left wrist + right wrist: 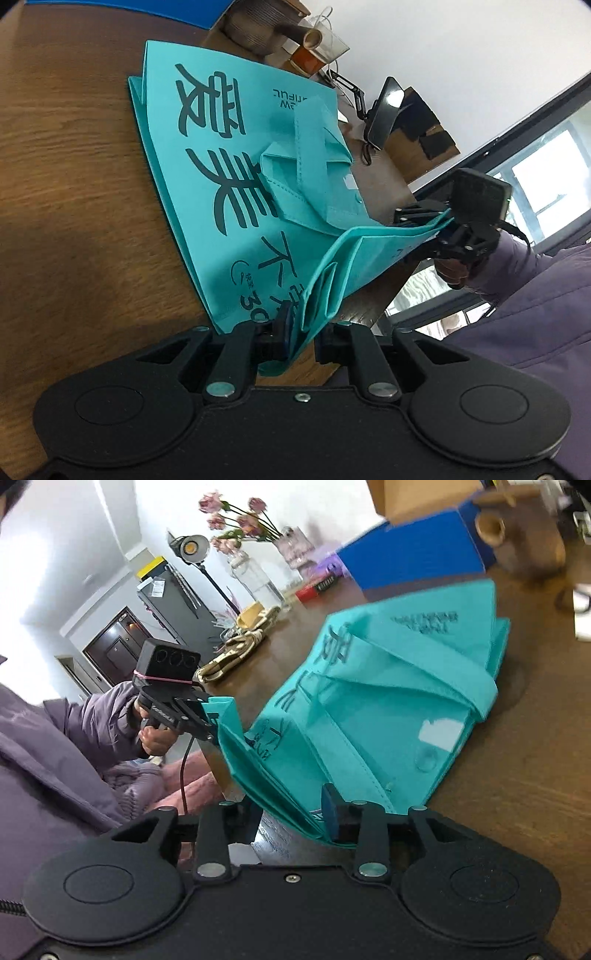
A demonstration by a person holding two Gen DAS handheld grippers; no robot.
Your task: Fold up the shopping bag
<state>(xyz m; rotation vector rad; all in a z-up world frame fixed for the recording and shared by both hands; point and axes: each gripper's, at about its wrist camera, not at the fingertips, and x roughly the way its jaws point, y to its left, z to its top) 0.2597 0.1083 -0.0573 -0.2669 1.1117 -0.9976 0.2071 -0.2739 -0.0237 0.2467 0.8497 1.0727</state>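
where the teal bag (221,177) blurs, left gripper (299,332) pinching its edge, right gripper (291,819) fingers spread

bag (229,177): 1 | tools (299,332) (291,819): 2 | vase (258,579): 1 | lamp (192,548): 1

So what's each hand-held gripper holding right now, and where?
Left hand-held gripper: pinches the bag at one corner of its near, lifted edge. Right hand-held gripper: that edge's other corner lies between its jaws; a firm grip can't be told.
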